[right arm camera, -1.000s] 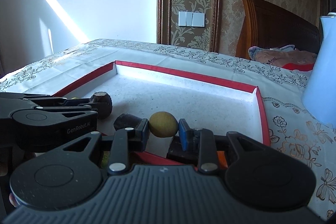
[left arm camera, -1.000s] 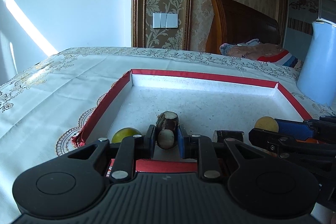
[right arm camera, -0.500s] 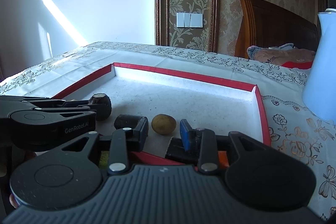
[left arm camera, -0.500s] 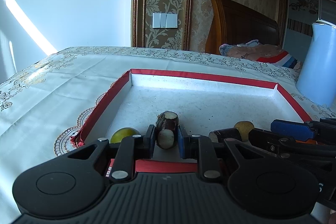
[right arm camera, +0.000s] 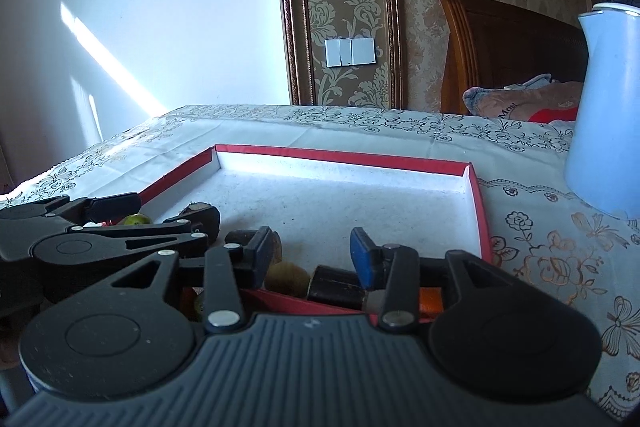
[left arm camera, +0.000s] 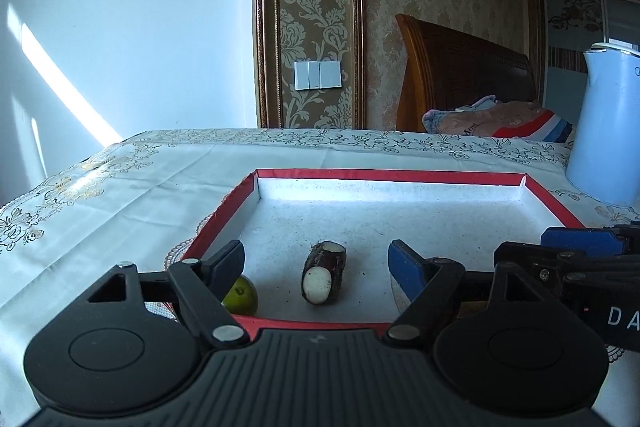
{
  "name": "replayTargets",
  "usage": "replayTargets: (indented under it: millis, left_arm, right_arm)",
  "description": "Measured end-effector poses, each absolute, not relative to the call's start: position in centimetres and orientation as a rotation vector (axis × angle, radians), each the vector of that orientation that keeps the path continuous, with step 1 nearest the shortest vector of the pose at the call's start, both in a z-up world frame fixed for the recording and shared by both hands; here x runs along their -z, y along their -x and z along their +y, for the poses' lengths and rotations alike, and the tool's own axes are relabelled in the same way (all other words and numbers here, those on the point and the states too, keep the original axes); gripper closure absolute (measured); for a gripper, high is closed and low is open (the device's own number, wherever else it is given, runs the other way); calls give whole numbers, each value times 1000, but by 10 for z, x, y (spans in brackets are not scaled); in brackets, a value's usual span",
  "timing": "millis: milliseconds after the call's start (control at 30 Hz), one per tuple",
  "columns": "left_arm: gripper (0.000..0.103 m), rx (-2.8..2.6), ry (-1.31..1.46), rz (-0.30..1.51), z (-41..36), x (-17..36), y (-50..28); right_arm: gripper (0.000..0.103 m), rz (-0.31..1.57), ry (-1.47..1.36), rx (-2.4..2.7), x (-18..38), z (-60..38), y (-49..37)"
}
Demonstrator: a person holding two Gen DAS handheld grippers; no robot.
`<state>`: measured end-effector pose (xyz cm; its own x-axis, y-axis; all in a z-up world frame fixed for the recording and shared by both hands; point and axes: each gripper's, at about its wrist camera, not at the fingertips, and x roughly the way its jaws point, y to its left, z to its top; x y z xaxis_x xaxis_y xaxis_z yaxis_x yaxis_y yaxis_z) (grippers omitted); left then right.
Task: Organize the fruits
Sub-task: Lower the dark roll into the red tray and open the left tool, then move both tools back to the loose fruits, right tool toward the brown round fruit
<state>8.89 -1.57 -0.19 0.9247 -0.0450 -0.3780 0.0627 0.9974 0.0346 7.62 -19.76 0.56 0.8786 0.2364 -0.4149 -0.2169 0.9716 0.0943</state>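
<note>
**Both fruits released in tray**

L gripper (left arm camera: 316, 261) jaws opening, sugarcane piece (left arm camera: 323, 273) lies free betw them at tray (left arm camera: 384, 175) near edge. R gripper (right arm camera: 310, 251) jaws opening, kiwi (right arm camera: 287, 278) unclamped. Best: back out straight, no nudging.

Left tongs (left arm camera: 318, 261) and right tongs (right arm camera: 310, 251) opening (nothing gripped).

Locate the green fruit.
Left wrist view: the green fruit sits in the red-rimmed tray's near left corner, left of the dark cut piece.
</note>
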Motion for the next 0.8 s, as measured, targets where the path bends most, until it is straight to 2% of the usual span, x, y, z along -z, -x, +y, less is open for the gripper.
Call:
replayTargets:
  millis: [67, 167, 800]
  left_arm:
    - [24, 51, -43, 388, -15, 1, -89]
    - [24, 48, -36, 384, -14, 1, -88]
    - [24, 44, 93, 325, 29, -17, -53]
  right_arm:
    - [61, 438, -64, -235, -6, -200, -75]
    - [53, 433, -77, -228, -5, -204, -72]
    - [53, 446, -145, -307, -4, -219, -31]
